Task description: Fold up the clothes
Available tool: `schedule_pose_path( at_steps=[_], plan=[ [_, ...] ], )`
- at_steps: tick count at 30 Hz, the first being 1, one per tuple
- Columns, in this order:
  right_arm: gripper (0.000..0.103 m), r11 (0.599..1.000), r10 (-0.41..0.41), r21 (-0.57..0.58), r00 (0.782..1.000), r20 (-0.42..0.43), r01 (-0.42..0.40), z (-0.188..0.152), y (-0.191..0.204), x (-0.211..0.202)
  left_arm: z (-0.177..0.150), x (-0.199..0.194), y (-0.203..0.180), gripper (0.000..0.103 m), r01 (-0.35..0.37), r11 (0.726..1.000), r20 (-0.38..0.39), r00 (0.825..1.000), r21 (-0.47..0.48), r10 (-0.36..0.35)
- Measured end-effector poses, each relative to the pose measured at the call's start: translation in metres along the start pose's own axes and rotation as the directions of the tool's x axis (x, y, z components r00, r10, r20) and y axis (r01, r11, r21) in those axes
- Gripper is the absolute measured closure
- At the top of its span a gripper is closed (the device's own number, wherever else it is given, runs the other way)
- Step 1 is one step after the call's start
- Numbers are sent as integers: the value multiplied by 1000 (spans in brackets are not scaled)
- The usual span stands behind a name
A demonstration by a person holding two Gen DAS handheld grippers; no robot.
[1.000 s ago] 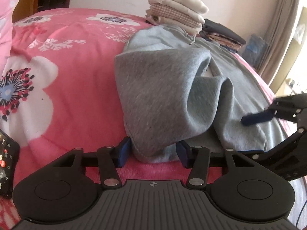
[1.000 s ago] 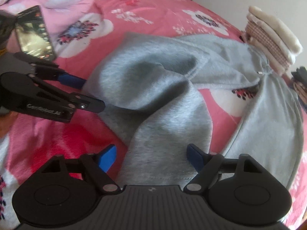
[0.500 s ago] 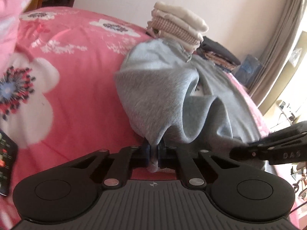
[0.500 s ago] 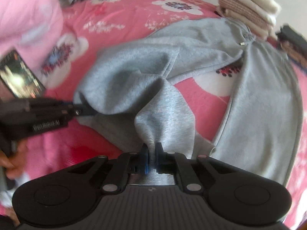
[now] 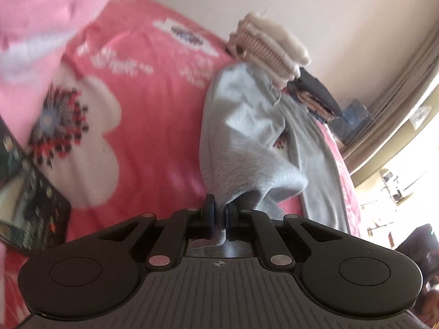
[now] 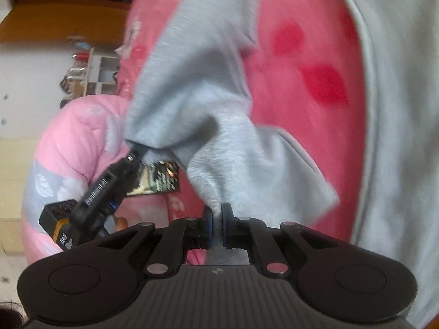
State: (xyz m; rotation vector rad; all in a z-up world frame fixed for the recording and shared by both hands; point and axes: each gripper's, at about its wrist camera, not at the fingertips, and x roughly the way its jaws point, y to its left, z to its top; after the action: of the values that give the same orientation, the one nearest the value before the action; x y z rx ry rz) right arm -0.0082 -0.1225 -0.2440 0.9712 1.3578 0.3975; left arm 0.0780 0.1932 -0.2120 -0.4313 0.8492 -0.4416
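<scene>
The bed (image 5: 153, 115) has a pink floral cover. On it, ahead of the left gripper (image 5: 218, 215): grey garment (image 5: 247, 137); beyond it, stacked folded clothes (image 5: 271, 52); to the gripper's left, a dark phone (image 5: 30, 197).

Home bedrm, floral bed (image 5: 153, 115), curtains (image 5: 397, 93)

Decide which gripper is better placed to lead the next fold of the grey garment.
Neither clearly: the left gripper and right gripper are both shut on the grey garment's hem, side by side, so they probably carry it together.
</scene>
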Motion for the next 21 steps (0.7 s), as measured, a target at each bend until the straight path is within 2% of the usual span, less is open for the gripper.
schedule_pose_path(
  at_steps=[4,8,10,12,14,15,16,21],
  plan=[
    [96,999,-24,29,1000,-13,24,-15,-14,3,0,5,8,98,2,999,-17,1000,-41,-2],
    [96,997,64,-37,997,-38,-66,-32,1,3,11,-6,5,98,43,997,20,999,-61,-42],
    [95,994,77,-74,995,-59,-82,-38,10,7,14,-3,4,96,10,998,-5,1000,-62,-11],
    [91,993,28,-113,995,-93,-39,-44,14,18,10,2,5,94,-31,998,-47,999,-61,28],
    [75,986,-31,-165,993,-110,13,-49,19,24,1,5,8,83,-73,996,-85,994,-45,69],
    [63,978,-60,-203,993,-101,38,-50,22,22,-3,5,8,82,-94,995,-101,991,-31,91],
    [60,968,-88,-241,992,-91,63,-51,25,20,-8,1,10,80,-101,995,-106,989,-18,99],
    [60,888,-220,-419,975,-26,190,-58,41,10,-29,-29,16,72,-107,994,-142,984,35,111]
  ],
)
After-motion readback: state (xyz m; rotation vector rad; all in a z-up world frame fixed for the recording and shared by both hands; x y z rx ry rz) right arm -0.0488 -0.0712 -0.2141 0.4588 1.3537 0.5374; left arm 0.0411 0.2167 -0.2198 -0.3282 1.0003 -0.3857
